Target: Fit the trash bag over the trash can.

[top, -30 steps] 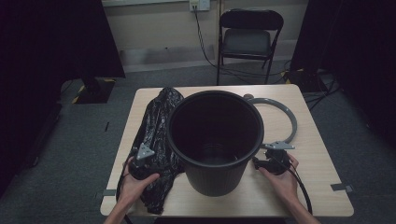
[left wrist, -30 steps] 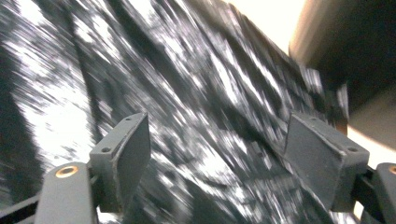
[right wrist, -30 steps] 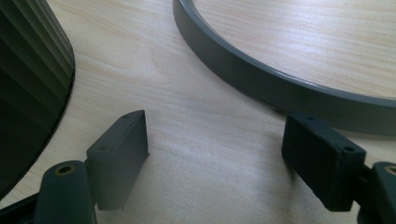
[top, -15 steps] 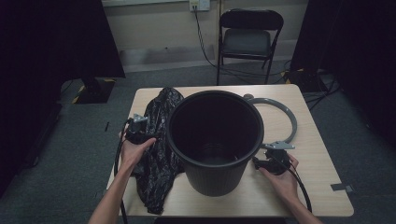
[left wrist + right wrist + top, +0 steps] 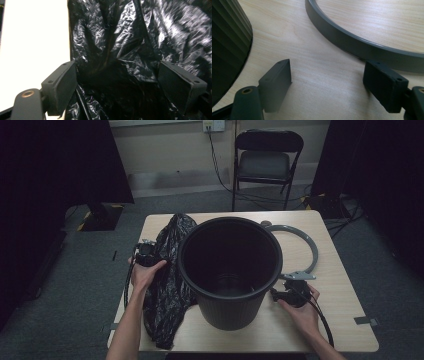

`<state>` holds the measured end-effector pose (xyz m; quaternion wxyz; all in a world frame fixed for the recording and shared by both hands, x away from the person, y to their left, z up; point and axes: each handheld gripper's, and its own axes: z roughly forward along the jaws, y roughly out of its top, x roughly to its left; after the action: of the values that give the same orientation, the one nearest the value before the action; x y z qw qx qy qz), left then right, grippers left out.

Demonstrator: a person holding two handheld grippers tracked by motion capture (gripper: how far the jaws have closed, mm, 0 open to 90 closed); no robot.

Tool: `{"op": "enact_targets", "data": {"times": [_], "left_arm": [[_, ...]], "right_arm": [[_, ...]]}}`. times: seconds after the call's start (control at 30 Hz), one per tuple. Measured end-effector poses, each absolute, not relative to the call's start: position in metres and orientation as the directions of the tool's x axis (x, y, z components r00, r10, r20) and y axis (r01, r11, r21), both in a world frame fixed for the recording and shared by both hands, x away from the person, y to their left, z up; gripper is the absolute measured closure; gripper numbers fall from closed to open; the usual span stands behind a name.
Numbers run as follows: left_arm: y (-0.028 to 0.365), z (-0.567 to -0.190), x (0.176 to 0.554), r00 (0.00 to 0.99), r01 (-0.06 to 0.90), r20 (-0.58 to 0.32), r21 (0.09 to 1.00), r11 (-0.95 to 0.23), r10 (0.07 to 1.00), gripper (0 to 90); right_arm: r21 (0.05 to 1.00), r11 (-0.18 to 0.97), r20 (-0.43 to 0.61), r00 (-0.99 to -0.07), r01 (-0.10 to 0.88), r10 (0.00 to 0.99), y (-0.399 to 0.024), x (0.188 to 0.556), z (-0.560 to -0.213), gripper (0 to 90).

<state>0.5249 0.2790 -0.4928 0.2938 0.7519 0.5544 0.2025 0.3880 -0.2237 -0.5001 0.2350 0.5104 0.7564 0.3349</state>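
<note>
Left claw (image 5: 146, 251) sits out at the left edge of the pale wooden bench (image 5: 340, 315), the hand wrapped around it, right up against the crumpled black plastic bin bag (image 5: 167, 285) that lies draped along the bench's left side, just beside the tall black ribbed plastic bin (image 5: 230, 270). In the left gripper view the claw's (image 5: 117, 85) jaws stand spread wide, and they have just been easing further apart; the shiny folds of the bag (image 5: 120, 50) lie between and beyond them, but the pads are not pressing on any of it. A strip of bright bench top (image 5: 35, 37) shows to the left of the bag there. Over on the other side, the right claw (image 5: 290, 292) rests low on the bench near the bin's base, hand cupped over it. Its own view has the claw (image 5: 327, 85) gaping open with nothing but bare wood (image 5: 322, 82) between the pads. The bin's ribbed wall (image 5: 227, 45) curves away on the left of that view, and the grey plastic ring (image 5: 362, 47) arcs across just ahead of the right-hand jaw, close to it; whether it touches I cannot tell. From above, that ring (image 5: 312, 250) lies flat on the bench to the right of the bin, which stands upright in the middle, mouth open.
</note>
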Motion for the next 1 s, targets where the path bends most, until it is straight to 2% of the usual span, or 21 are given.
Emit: {"op": "enact_targets", "data": {"times": [0.1,0.2,0.23,0.27,0.37,0.5,0.57,0.87,0.9,0.93,0.97,1.0], "left_arm": [[0.274,-0.492,0.525,0.315,0.708,-0.007,0.668,-0.23,0.949,16.7],[0.271,-0.49,0.522,0.333,0.704,-0.012,0.668,-0.241,0.943,26.4],[0.272,-0.488,0.52,0.347,0.703,-0.015,0.667,-0.249,0.938,32.5],[0.271,-0.488,0.52,0.353,0.698,-0.013,0.669,-0.255,0.935,42.7],[0.272,-0.488,0.519,0.371,0.684,-0.019,0.682,-0.259,0.928,66.0],[0.27,-0.488,0.52,0.374,0.683,-0.042,0.689,-0.244,0.927,86.8],[0.268,-0.488,0.52,0.377,0.682,-0.038,0.688,-0.249,0.925,89.4],[0.274,-0.483,0.505,0.403,0.659,-0.167,0.735,-0.158,0.9,89.9],[0.274,-0.48,0.502,0.411,0.655,-0.172,0.739,-0.158,0.895,89.9],[0.275,-0.477,0.498,0.414,0.639,-0.169,0.753,-0.154,0.894,89.8],[0.276,-0.473,0.495,0.425,0.63,-0.173,0.761,-0.153,0.889,89.9],[0.277,-0.469,0.492,0.432,0.619,-0.179,0.772,-0.146,0.884,89.8]], "right_arm": [[0.747,0.255,-0.014,-0.369,0.614,0.929,-0.224,0.388,-0.5,22.0],[0.746,0.255,-0.014,-0.368,0.615,0.93,-0.224,0.388,-0.5,22.0],[0.747,0.255,-0.014,-0.37,0.614,0.929,-0.224,0.388,-0.5,22.0],[0.746,0.255,-0.015,-0.368,0.615,0.93,-0.224,0.388,-0.5,22.0],[0.746,0.255,-0.015,-0.368,0.615,0.93,-0.224,0.388,-0.5,22.0],[0.746,0.259,-0.015,-0.373,0.613,0.928,-0.224,0.388,-0.5,22.1],[0.746,0.259,-0.015,-0.373,0.613,0.928,-0.224,0.388,-0.5,22.1],[0.742,0.28,-0.013,-0.404,0.609,0.915,-0.227,0.39,-0.499,23.0],[0.729,0.285,-0.008,-0.409,0.623,0.913,-0.227,0.39,-0.497,27.2],[0.708,0.296,-0.004,-0.415,0.641,0.91,-0.228,0.39,-0.493,36.4],[0.704,0.296,0.015,-0.43,0.646,0.903,-0.231,0.391,-0.489,39.7],[0.72,0.279,0.043,-0.442,0.635,0.896,-0.234,0.392,-0.485,37.4]]}}
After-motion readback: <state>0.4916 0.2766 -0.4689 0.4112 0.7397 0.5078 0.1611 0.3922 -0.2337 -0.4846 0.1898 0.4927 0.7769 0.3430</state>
